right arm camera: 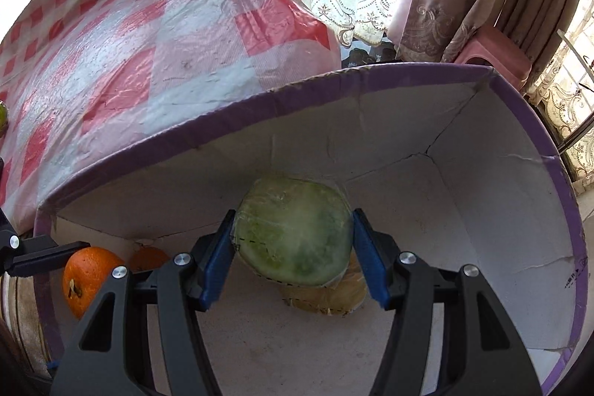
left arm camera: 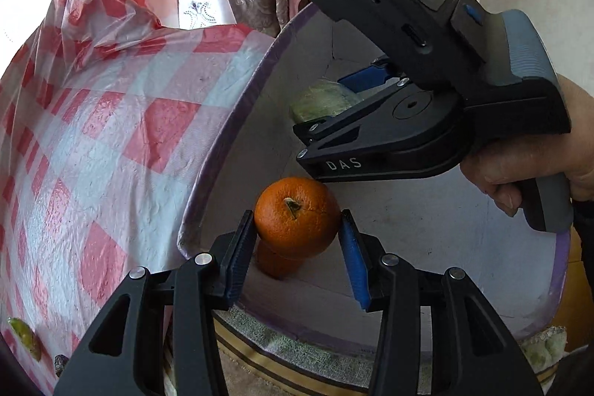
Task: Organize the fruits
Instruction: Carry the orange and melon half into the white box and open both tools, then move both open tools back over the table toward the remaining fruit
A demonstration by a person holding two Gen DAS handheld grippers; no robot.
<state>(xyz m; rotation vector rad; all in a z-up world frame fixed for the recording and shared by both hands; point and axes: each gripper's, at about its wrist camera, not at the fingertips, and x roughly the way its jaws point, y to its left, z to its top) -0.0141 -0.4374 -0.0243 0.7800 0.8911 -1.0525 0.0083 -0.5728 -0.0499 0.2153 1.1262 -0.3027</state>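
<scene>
Both fruits hang above others already lying in the white box (right arm camera: 464, 195) with the purple rim, and that is where trouble could start. If the left gripper (left arm camera: 297, 229) lets the orange (left arm camera: 297, 216) go from this height, I'd expect it to land on the second orange (left arm camera: 276, 262) beneath it and roll off across the floor of the box. The pads also catch the orange only at its sides, so a tilt could slip it free early. The right gripper (right arm camera: 293, 244) carries a wrapped green melon slice (right arm camera: 295, 229) directly over a wrapped yellowish slice (right arm camera: 326, 295); the film looks slick, and dropped flat it may slide or bruise the one below. The two tools work close together inside the box and could knock each other.

The left jaws are narrowed onto the orange, a blue pad touching each side. The right jaws stand wider, closed against the melon slice's edges, holding it clear of the box floor.
</scene>
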